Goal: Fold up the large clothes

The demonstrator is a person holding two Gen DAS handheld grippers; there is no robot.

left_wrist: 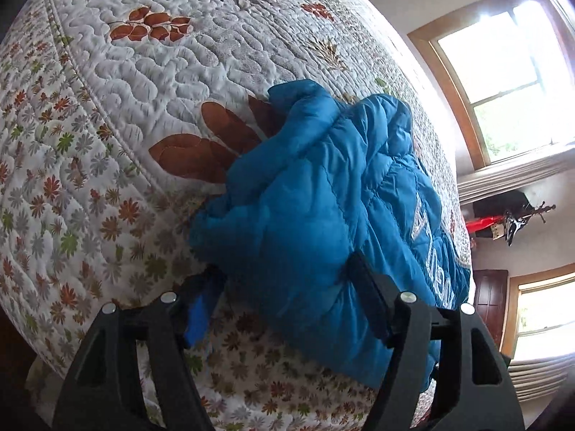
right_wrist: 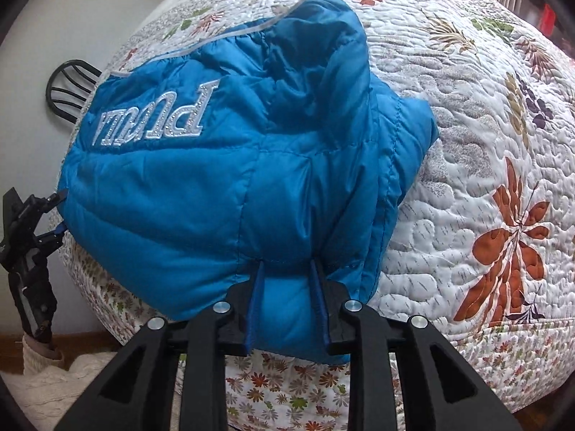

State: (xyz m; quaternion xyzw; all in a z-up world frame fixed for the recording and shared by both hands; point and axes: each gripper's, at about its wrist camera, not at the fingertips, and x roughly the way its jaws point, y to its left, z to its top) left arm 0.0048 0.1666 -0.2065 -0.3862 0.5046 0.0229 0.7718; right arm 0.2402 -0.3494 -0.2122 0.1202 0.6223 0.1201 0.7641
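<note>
I have the blue puffer jacket (right_wrist: 230, 179) bunched into a thick bundle at the near edge of the bed, resting on the quilted floral bedspread (left_wrist: 118, 82); its lettered panel faces up and a loose flap, perhaps the hood or a sleeve, stands rumpled at the far side; I judge the fold roughly halfway, since the bulk is gathered over itself but nothing lies flat or squared, and smoothing and at least one more tidy fold are left; my right gripper (right_wrist: 287, 309) is clamped on the jacket's near hem, a roll of padded fabric pinched between its fingers; my left gripper (left_wrist: 284, 305) straddles the jacket's other end with its jaws set wide, one finger against the fabric and the other half hidden beneath it, so whether it truly grips I cannot tell; in the right wrist view the left gripper shows at the jacket's far side, touching the edge; no container, basket or drawer appears in either view, so the bed alone carries the garment; a window (left_wrist: 503, 82) and a chair back (right_wrist: 68, 86) stand beyond.
</note>
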